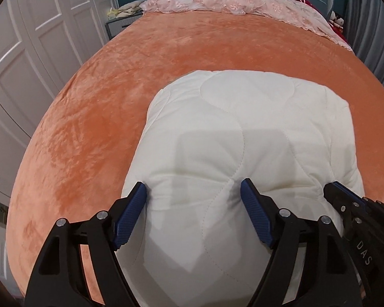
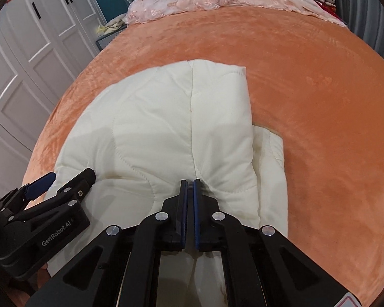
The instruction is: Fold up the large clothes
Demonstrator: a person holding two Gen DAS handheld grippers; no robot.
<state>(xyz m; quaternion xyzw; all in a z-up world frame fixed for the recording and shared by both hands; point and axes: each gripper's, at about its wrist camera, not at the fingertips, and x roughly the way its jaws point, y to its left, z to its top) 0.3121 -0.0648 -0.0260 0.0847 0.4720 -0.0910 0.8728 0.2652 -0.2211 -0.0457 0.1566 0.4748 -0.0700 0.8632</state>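
Folded cream quilted garment (image 2: pixel 166 128) lies on orange velvet bedspread (image 2: pixel 307 102). Left gripper (image 1: pixel 193 192) fingers spread wide over it; right gripper (image 2: pixel 190 183) pinches its seam.

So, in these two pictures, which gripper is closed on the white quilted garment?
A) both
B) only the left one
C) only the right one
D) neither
C: in the right wrist view the right gripper has its blue pads pinched together on a fold of the white quilted garment, while the left gripper stands wide open, one finger on either side of the fabric.
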